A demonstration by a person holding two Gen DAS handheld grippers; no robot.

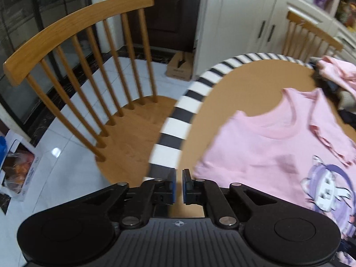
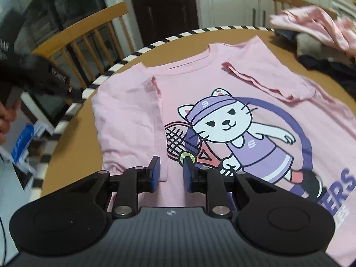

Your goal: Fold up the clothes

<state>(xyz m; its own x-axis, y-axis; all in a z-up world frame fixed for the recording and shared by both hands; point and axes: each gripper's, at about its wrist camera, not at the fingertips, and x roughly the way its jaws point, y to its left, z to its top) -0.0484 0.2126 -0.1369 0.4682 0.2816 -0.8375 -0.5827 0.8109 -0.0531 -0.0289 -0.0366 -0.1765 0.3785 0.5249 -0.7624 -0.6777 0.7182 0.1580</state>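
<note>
- A pink T-shirt [image 2: 222, 84] lies flat, print side up, on a round wooden tabletop [image 2: 73, 133] with a black-and-white striped edge.
- The shirt's print shows a white cat [image 2: 224, 120] in a purple visor swinging a racket, with purple lettering beside it.
- Both sleeves are folded in over the shirt's front: one lies as a flap along the side nearer the striped edge, the other as a narrow band across the chest above the cat.
- The right tongs [image 2: 170, 171] sit low over the shirt just below the racket, jaws parted with nothing between them; the hem of the folded flap lies just beside one finger.
- The left tongs [image 1: 178, 185] are off the shirt's side, over the striped edge, jaws nearly together with a slim gap and gripping nothing.
- A heap of clothes [image 2: 311, 29], pink on top of darker pieces, lies on the tabletop beyond the shirt's collar.
- A wooden chair [image 1: 89, 71] with a spindle back stands close to the tabletop on the side away from the shirt.
- A cardboard box [image 1: 180, 66] sits on the white tile floor beyond the chair.
</note>
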